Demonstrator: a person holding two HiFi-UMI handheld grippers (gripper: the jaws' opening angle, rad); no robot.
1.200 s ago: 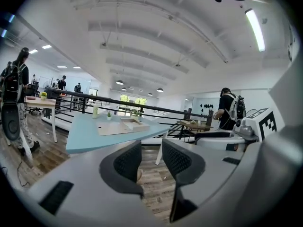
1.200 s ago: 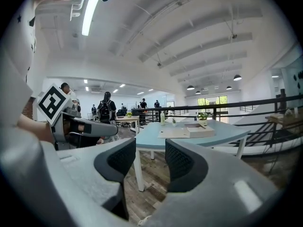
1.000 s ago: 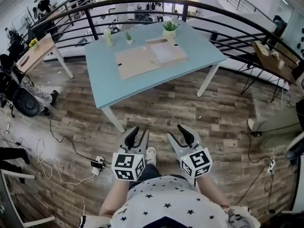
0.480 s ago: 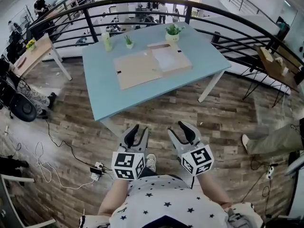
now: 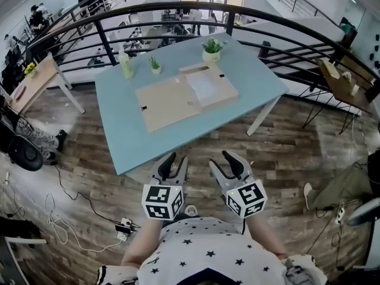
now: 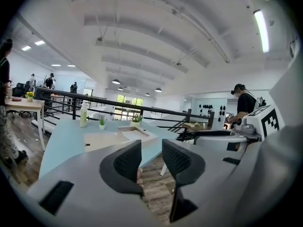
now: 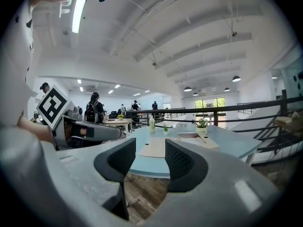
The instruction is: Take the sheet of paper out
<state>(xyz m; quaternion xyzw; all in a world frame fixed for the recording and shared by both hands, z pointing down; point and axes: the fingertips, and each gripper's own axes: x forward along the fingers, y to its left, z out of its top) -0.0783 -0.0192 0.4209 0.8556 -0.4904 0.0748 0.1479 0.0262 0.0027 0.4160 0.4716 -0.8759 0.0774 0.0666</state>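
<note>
Head view: blue table on plank floor, black railing behind (left gripper, right gripper: jaws apart)

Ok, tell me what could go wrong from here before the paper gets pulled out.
The sheet of paper lies flat inside the shallow cardboard box; the jaws may catch its wall or crease the sheet.
The potted plant stands just behind the box and could be knocked.
A power strip lies near the feet.
</note>
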